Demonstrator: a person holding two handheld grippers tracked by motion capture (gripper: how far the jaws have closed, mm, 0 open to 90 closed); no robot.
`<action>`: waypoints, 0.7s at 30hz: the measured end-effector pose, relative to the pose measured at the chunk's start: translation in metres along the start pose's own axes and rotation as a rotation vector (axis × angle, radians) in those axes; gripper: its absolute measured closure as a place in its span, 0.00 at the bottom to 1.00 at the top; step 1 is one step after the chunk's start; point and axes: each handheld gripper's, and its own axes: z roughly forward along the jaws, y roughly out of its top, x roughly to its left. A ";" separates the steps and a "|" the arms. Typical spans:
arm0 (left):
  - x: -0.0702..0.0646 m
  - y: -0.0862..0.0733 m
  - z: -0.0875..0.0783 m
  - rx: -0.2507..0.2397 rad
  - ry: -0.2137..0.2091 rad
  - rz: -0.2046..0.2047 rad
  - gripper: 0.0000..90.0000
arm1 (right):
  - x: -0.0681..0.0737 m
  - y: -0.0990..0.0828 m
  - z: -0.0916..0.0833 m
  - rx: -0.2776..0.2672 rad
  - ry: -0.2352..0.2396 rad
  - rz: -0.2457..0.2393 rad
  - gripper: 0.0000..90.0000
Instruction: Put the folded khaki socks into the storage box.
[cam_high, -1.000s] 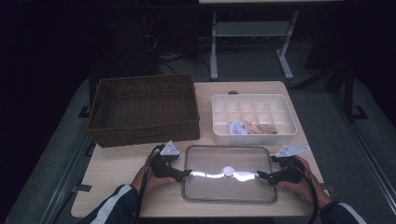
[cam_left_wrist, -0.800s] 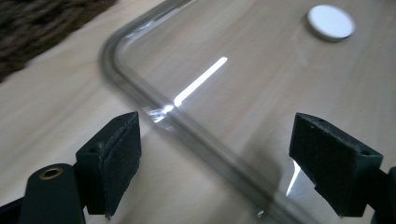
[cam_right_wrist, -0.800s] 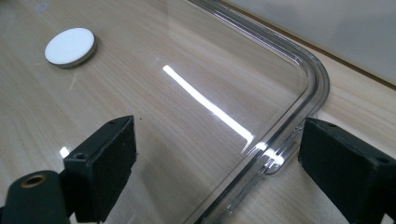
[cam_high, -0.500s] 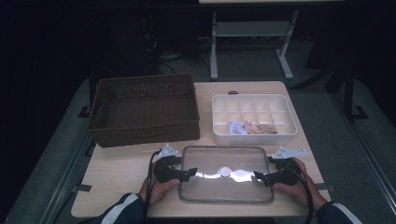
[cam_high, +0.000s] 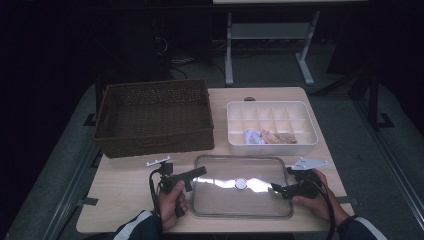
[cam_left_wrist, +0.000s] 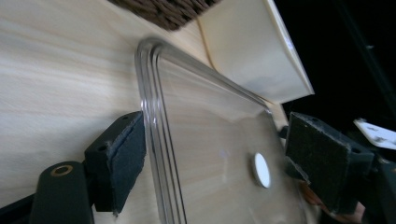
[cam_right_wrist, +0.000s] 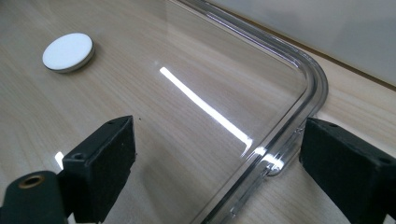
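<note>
Near the table's (cam_high: 125, 190) front edge, both hands are lying low; the left gripper (cam_high: 200, 172), its jaws just narrowing, and the wide-open right gripper (cam_high: 275, 189) are straddling the clear lid's (cam_high: 225, 167) side rims ungripped, the wicker basket (cam_high: 155, 117) and compartment tray (cam_high: 272, 145) behind.

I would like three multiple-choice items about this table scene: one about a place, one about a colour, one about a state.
1. Where does the clear lid lie?
A. inside the wicker basket
B. flat on the table, in front of the white tray
C. on top of the white tray

2. What colour is the round knob on the lid?
A. white
B. red
C. black

3. How do the fingers of the right gripper stand?
A. shut on the knob
B. shut on a cloth
C. open, one on each side of the lid's rim

Answers:
1 B: the high view shows the lid flat on the table, nearer the person than the white tray and the wicker basket.
2 A: the knob looks white in all views.
3 C: the right gripper view shows both fingers clear of the rim.
</note>
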 end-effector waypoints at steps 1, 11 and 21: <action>0.000 0.000 0.001 0.032 0.005 0.041 0.31 | 0.000 0.000 0.000 0.000 0.000 0.000 0.11; 0.006 0.013 -0.004 0.168 0.000 0.215 0.67 | -0.005 -0.001 -0.001 -0.010 0.035 0.000 0.11; 0.006 0.015 -0.011 0.137 -0.107 0.243 0.74 | -0.013 -0.001 -0.003 -0.026 0.062 0.027 0.13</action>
